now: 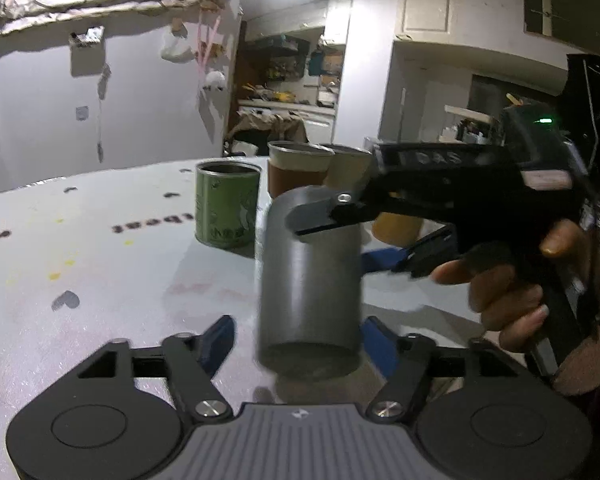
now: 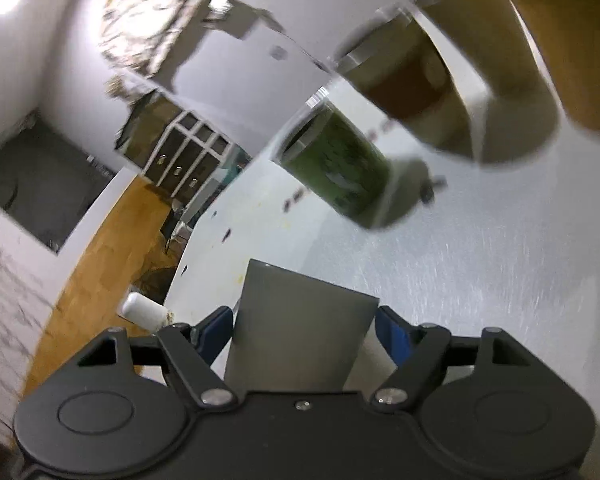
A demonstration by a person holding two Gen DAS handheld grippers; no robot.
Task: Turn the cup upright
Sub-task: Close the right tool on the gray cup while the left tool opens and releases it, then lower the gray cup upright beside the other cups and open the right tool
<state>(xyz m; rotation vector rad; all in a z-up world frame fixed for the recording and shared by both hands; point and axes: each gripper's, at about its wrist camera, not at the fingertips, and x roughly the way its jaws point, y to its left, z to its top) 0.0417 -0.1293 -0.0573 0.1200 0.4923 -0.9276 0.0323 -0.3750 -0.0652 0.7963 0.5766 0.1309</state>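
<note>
Grey and plain, the cup [image 1: 310,280] hangs in the air just above the white table [image 1: 100,280], clamped between the blue fingers [image 2: 392,332] of the right gripper [image 1: 332,236]. From the left wrist view its open mouth faces down and toward the camera, with the closed end up near the right gripper, so it is not yet upright; motion blur makes the exact tilt hard to read. The right wrist view is strongly rolled, which suggests the turn is under way rather than done.

The left gripper [image 1: 298,340] sits low before the cup with its jaws spread wide and nothing between them; whether its fingers touch the cup I cannot tell.

Behind stand a green can [image 1: 227,204], a brown paper cup [image 1: 296,172] and a tan cup [image 1: 350,168], all mouth up.

Judging by this, the lift is finished; rotating the cup mouth-up and setting it down on the table remain.
</note>
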